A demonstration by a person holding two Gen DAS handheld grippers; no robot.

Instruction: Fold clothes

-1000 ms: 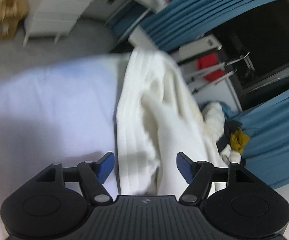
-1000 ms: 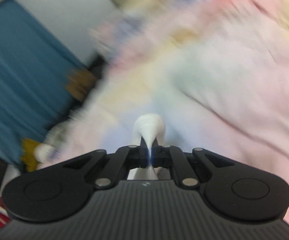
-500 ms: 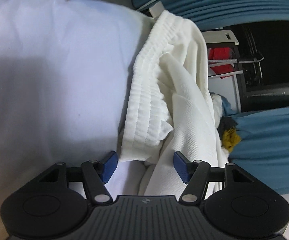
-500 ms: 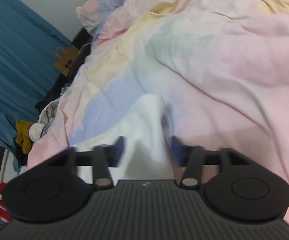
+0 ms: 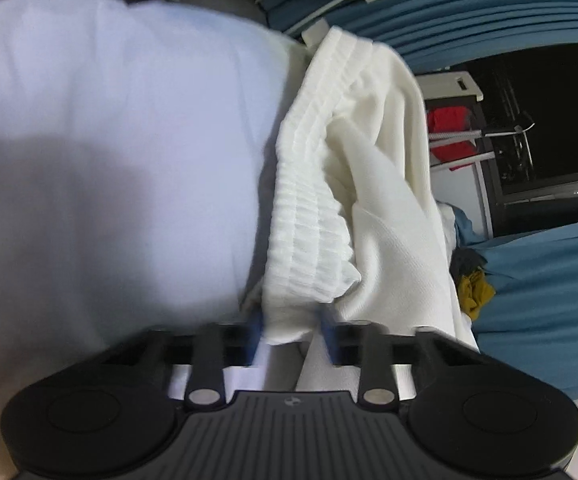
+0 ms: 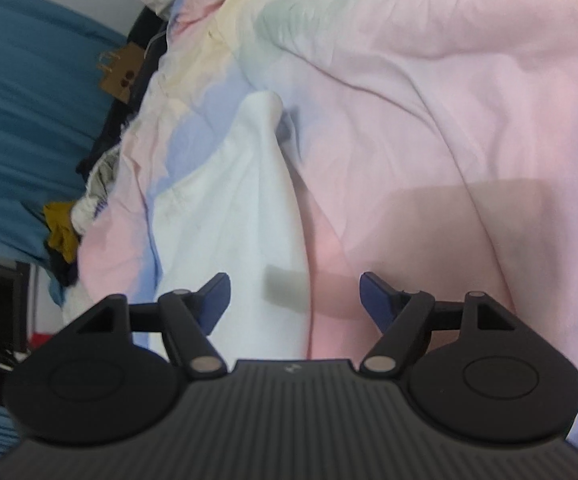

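**A:** Start at your left fingers. What were they doing?

**B:** Your left gripper [image 5: 291,334] had its blue pads [image 5: 254,334] drawn in against the corner of the ribbed elastic waistband [image 5: 309,216] of the white shorts [image 5: 389,184]. The cloth filled the gap between them, so you were pinching that corner. The pads were smeared by motion blur, so how firm the pinch was could not be read.

**A:** And beyond the pads?

**B:** The waistband ran up and away from your fingers in a gathered strip. The smooth white body of the shorts lay bunched to its right. All of it rested on the pale lilac bed sheet [image 5: 109,140], which filled the left half of that view. Past the bed's edge you had blue curtains [image 5: 489,12], a drying rack with a red item [image 5: 449,132] on it, and a mustard-yellow cloth [image 5: 475,290] in a heap of other clothes.

**A:** Your right side?

**B:** Your right gripper [image 6: 295,294] held nothing. Its two dark blue fingers [image 6: 215,294] stood wide apart, above the bed. The other end of the white shorts [image 6: 249,208] lay flat under and ahead of them, tapering to a rounded tip farther off. The left finger sat over the fabric, the right over the pastel pink, yellow and blue duvet [image 6: 429,120].

**A:** Anything further out there?

**B:** A brown cardboard piece [image 6: 117,76] sat by the bed's far edge, and a pile of laundry [image 6: 69,224] lay against the blue curtain [image 6: 17,100].
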